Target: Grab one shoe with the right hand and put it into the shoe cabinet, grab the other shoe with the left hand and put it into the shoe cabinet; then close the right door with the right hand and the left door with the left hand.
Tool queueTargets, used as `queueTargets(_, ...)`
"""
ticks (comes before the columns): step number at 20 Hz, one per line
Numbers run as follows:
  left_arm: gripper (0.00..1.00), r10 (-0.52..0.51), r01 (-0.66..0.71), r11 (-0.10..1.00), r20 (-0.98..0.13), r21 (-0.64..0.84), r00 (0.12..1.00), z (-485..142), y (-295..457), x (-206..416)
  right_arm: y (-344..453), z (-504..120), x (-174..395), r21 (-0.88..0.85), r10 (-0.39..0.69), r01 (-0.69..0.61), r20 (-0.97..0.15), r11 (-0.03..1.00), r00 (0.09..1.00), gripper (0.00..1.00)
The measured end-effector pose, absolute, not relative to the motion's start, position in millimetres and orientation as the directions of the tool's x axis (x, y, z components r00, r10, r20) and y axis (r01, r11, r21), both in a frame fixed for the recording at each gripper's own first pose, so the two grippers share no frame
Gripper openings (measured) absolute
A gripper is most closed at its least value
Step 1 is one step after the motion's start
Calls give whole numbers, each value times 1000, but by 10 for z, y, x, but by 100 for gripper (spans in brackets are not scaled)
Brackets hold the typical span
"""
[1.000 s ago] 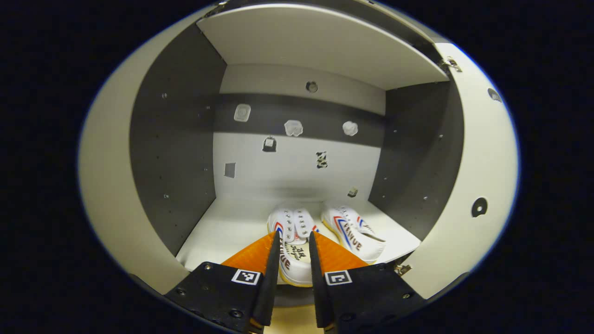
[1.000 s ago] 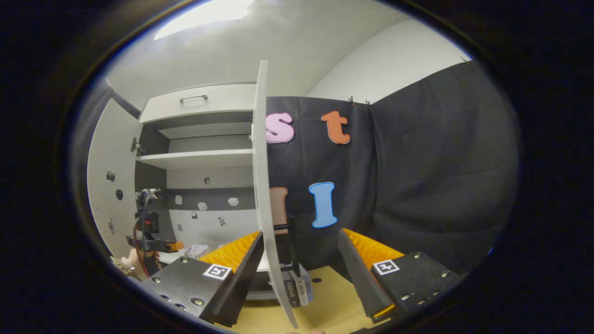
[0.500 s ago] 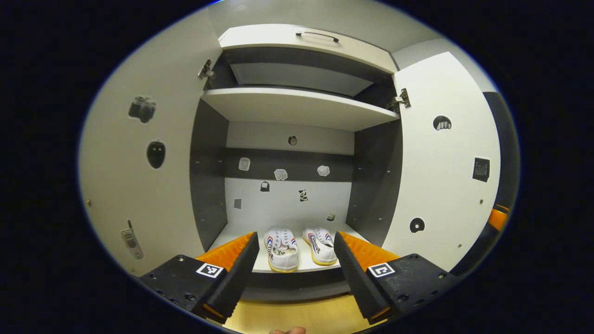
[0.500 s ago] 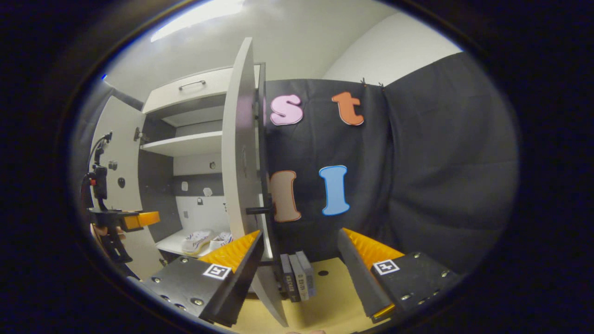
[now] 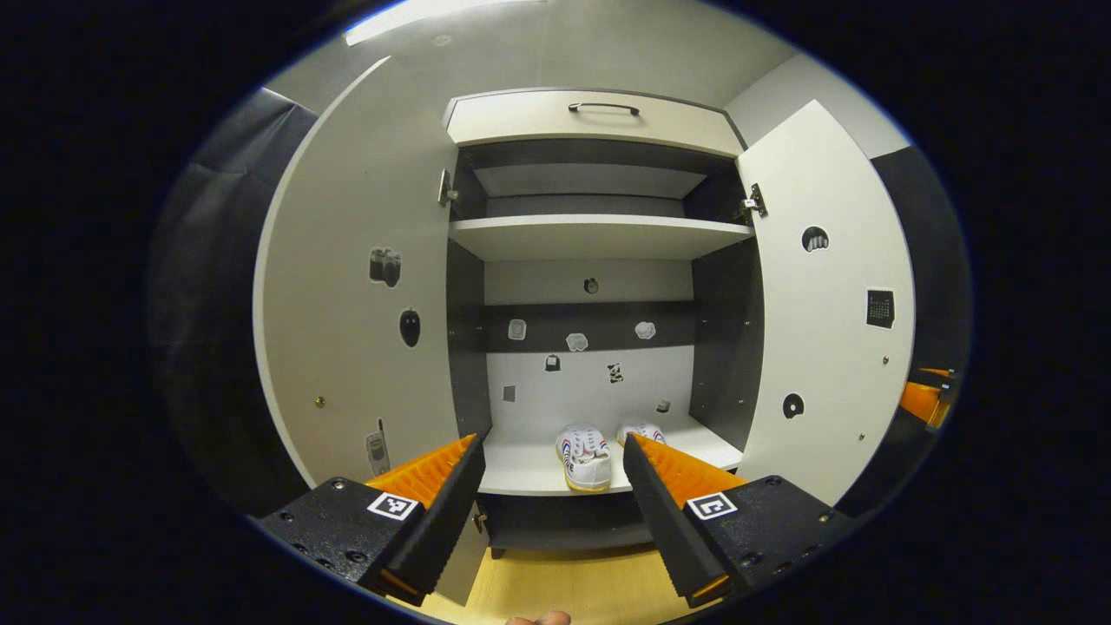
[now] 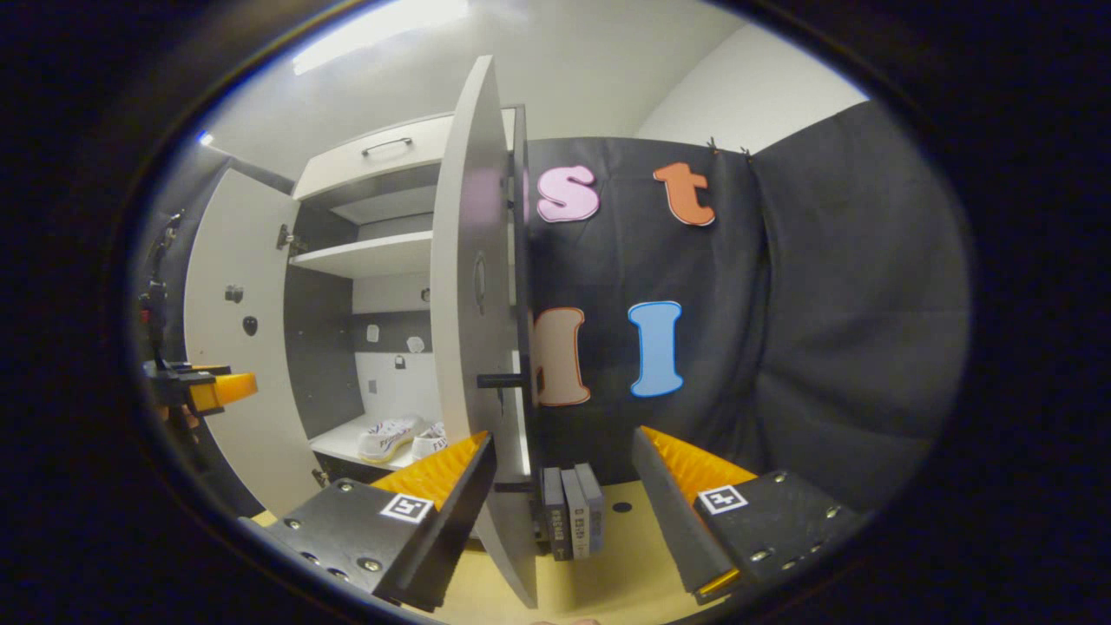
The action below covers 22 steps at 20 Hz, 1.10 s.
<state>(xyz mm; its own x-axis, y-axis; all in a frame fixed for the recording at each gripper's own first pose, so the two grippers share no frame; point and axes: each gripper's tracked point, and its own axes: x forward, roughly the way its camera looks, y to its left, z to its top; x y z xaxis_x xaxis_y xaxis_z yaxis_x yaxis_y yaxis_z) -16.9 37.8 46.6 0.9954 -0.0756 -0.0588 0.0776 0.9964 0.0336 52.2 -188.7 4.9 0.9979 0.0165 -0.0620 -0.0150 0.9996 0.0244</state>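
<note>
Left gripper view, left to right: left door [image 5: 347,304] swung wide open, inner face w/ small stickers. Left gripper [image 5: 551,508] near, fingers spread, nothing between them; sits outside shoe cabinet [image 5: 599,234] and well apart from contents. Both shoes [image 5: 587,455] parked on lowest shelf [image 5: 521,464], toes toward back wall, side by side – one seen between fingers, second shoe [image 5: 640,430] partly hidden behind right finger. Prob. placed deep enough so doors clear them. Right door [image 5: 825,312] also open, hinges visible at top. Far right edge: bit of other gripper [image 5: 922,401] behind that door.

Right gripper view, left to right: left gripper [image 6: 204,389] seen far left, near left door. Cabinet interior, shoes on low shelf. Right door nearly edge-on, its handle [image 6: 499,380] sticking out toward right side. Right gripper [image 6: 564,512] near, fingers apart, empty, straddling door's lower edge w/o touching as far as can be told. A few book-like items [image 6: 573,512] standing on floor just beyond door.

Judgement: shoe-stowing part looks done; door closing not yet done. Right gripper positioned on outer side of right door, likely so it can push it shut; left gripper facing cabinet centre, would need shifting behind left door.
</note>
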Motion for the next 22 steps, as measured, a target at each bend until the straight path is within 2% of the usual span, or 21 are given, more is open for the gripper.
queueTargets(3, 96, -60, 62, 997, -44, 42, 997, 547, 466, -297, -1771, 48, 503, 25, 44, -43, -64, 999, 997, 95)
queueTargets(4, 94, -58, 60, 997, -39, 39, 998, 572, 490, -323, -1655, 43, 509, 31, 57, -56, -67, 998, 996, 95)
queueTargets(6, 96, -53, 54, 998, -32, 29, 998, 623, 553, -392, -1478, 34, 520, 34, 81, -79, -71, 996, 994, 95)
queueTargets(7, 94, -48, 49, 999, -25, 24, 999, 652, 598, -418, -1389, 36, 521, 32, 89, -87, -71, 996, 993, 95)
queueTargets(9, 96, -36, 36, 999, -13, 24, 999, 690, 705, -468, -1227, 29, 544, 28, 100, -98, -71, 995, 992, 95)
queueTargets(10, 94, -31, 31, 999, -13, 27, 999, 696, 763, -475, -1144, 24, 553, 27, 106, -104, -72, 994, 992, 95)
queueTargets(11, 96, -22, 23, 999, -18, 30, 1000, 684, 832, -500, -1062, 21, 565, 27, 111, -110, -74, 994, 991, 95)
queueTargets(18, 96, -4, 4, 1000, -24, 6, 1000, 707, 1183, -577, -277, 20, 682, 56, 210, -206, -63, 977, 976, 95)
queueTargets(19, 94, 1, -1, 1000, -22, 4, 1000, 711, 1230, -582, -179, 43, 692, 58, 215, -212, -55, 976, 975, 95)
queueTargets(22, 96, 23, -23, 1000, 0, 1, 1000, 798, 1421, -645, 93, 79, 709, 63, 244, -241, -37, 968, 969, 95)
